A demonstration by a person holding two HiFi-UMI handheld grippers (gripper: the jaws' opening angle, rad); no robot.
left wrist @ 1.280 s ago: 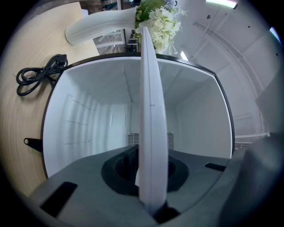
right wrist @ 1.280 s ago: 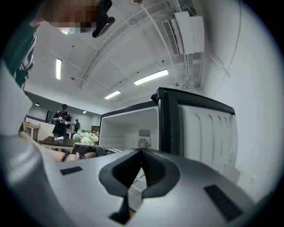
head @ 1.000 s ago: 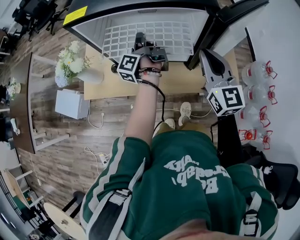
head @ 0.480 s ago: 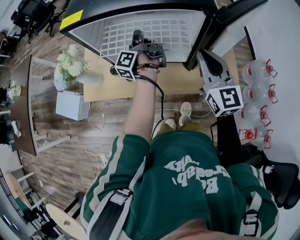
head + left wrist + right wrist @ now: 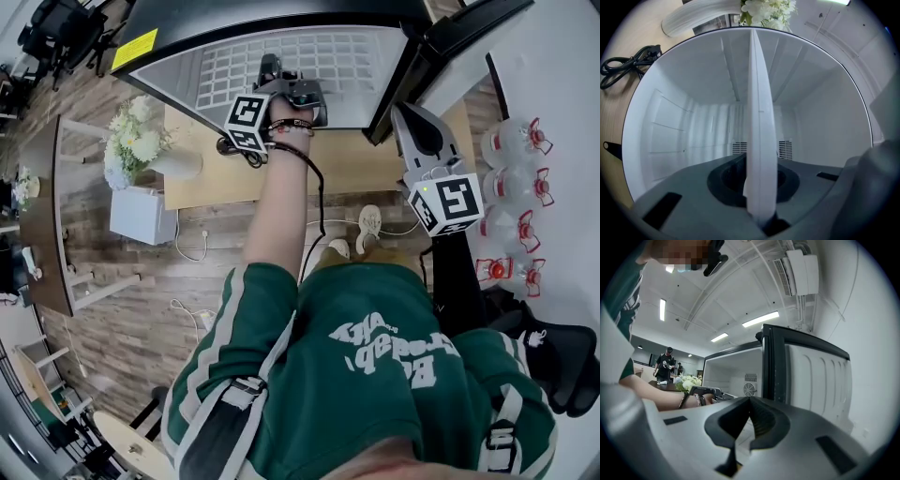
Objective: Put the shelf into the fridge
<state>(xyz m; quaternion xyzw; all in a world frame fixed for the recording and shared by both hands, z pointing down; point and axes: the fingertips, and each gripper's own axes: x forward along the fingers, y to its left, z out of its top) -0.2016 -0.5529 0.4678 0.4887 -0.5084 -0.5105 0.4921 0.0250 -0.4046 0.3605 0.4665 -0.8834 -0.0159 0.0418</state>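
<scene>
The white wire shelf [image 5: 309, 61] lies flat, mostly inside the open fridge [image 5: 187, 56] at the top of the head view. My left gripper [image 5: 284, 92] is shut on the shelf's near edge, just at the fridge mouth. In the left gripper view the shelf [image 5: 759, 131] shows edge-on as a white strip running from between the jaws into the white fridge interior [image 5: 693, 131]. My right gripper [image 5: 415, 127] hangs apart to the right beside the open fridge door [image 5: 459, 37]. In its own view the right gripper [image 5: 749, 399] is shut with nothing held.
The fridge stands on a wooden table [image 5: 356, 159] with a vase of white flowers [image 5: 131, 141] at its left and a black cable [image 5: 623, 70]. Several clear bottles [image 5: 511, 187] stand at the right. A white box [image 5: 141, 211] sits on the floor. People stand far back [image 5: 665, 363].
My left gripper has pushed the shelf deeper into the fridge, moving up and slightly left in the head view. The right gripper has barely shifted.
</scene>
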